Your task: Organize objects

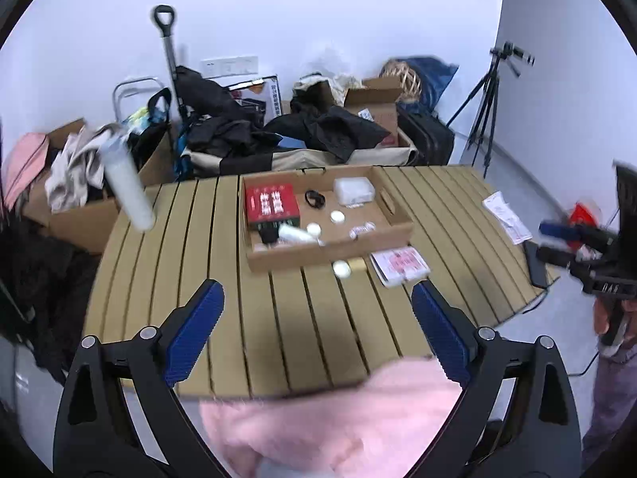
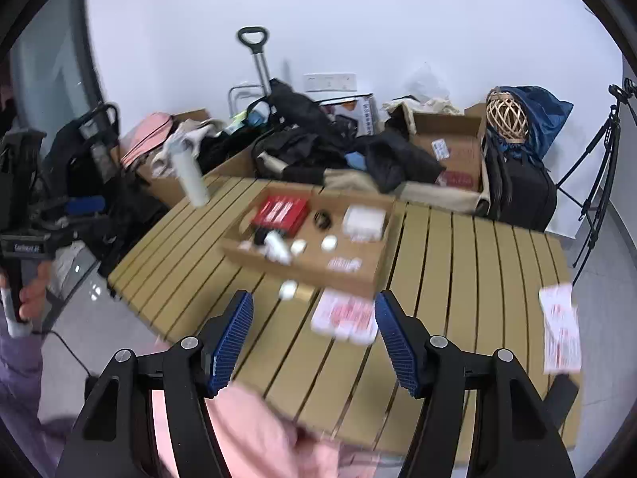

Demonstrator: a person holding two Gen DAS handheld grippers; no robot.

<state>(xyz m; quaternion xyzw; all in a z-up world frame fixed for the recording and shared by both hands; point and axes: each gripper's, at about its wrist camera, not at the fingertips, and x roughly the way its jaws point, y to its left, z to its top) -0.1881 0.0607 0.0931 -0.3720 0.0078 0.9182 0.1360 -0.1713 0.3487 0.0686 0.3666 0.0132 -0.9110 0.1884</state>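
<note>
A shallow cardboard tray holds a red box and small, blurred white items.

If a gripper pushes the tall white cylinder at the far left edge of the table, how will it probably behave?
The white cylinder is tall and narrow, so a push near its top would probably tip it. It already looks tilted, though the fisheye lens may cause that. Once down, its round body would likely roll, perhaps off the slatted table, as it stands near the edge.
</note>
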